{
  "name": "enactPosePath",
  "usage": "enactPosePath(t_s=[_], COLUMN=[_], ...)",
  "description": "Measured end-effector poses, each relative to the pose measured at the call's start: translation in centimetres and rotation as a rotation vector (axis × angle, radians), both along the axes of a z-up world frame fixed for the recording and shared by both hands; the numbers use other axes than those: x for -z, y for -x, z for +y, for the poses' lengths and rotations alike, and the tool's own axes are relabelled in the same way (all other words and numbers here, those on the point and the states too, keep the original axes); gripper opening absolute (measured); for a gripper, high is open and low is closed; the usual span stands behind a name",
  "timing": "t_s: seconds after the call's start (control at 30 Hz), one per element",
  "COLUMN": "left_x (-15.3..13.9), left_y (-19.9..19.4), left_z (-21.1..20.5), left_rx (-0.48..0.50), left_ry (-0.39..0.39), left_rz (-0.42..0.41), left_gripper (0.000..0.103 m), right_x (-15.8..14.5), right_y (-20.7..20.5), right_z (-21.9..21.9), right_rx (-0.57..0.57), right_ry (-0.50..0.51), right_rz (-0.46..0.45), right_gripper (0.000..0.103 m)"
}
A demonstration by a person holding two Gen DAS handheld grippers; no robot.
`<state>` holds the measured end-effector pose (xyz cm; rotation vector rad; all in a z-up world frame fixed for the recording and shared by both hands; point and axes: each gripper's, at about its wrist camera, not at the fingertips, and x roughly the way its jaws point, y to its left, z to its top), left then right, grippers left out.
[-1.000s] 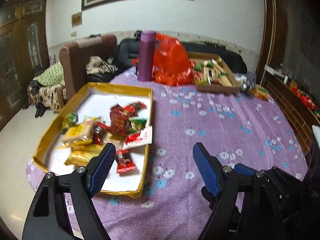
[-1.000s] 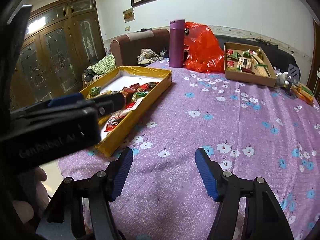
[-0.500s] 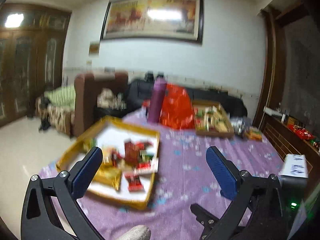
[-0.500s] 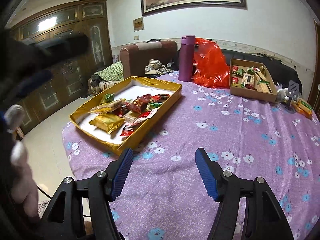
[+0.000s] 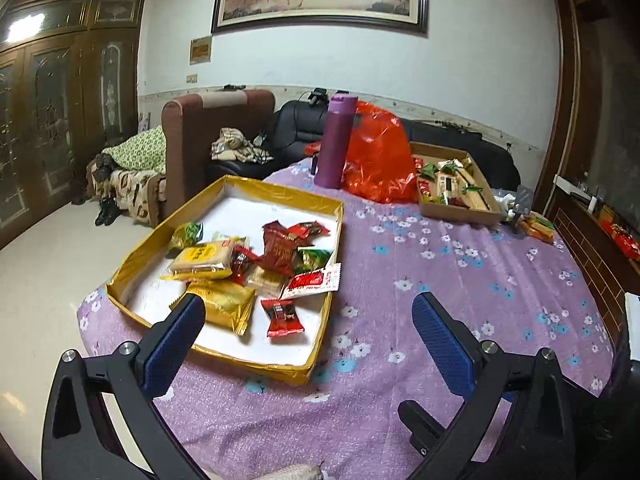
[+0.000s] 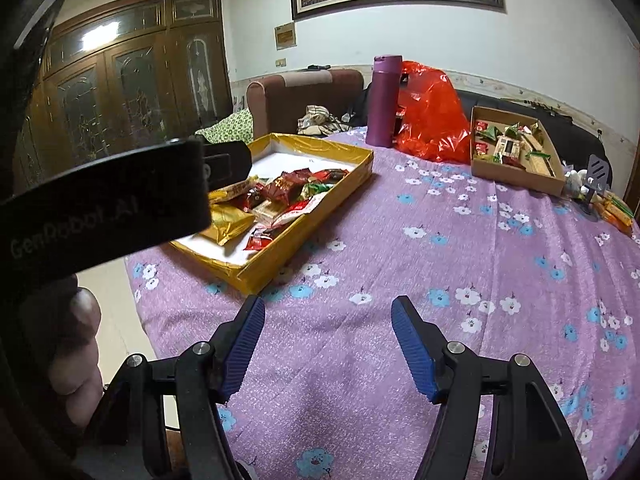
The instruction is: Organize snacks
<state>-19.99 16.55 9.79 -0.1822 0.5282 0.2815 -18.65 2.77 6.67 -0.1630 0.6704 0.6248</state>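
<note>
A gold-rimmed white tray [image 5: 316, 364] lies at the table's left and holds several snack packets, among them a yellow cake packet [image 5: 202, 258] and a small red packet [image 5: 282, 317]. The tray also shows in the right wrist view [image 6: 316, 220]. A brown cardboard box [image 5: 460, 210] with several sorted snacks stands at the far right of the table, and shows in the right wrist view too [image 6: 516, 176]. My left gripper [image 5: 308, 322] is open and empty, above the tray's near right corner. My right gripper [image 6: 328, 332] is open and empty over the purple cloth.
A purple flask [image 5: 335, 140] and a red plastic bag [image 5: 380, 160] stand at the table's far side. Loose snacks [image 5: 536, 226] lie by the far right edge. The left gripper's body [image 6: 104, 204] blocks part of the right wrist view. Sofas stand behind the table.
The left gripper swung up and back, then came down again over the tray's near right corner. The right gripper drew back slightly. Both stayed open.
</note>
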Motion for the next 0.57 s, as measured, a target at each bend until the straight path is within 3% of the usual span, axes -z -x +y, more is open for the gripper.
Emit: enactPosePath(t_s=[0.57], left_x=[2.0], left_y=[-1.5], left_z=[1.4], left_rx=[0.012], left_ry=[0.079], left_rz=[0.098], left_gripper=[0.103], right_x=[0.9], right_y=[-1.2], right_z=[0.4], right_rx=[0.014], right_ry=[0.004], right_rz=[0.027], right_gripper=[0.069])
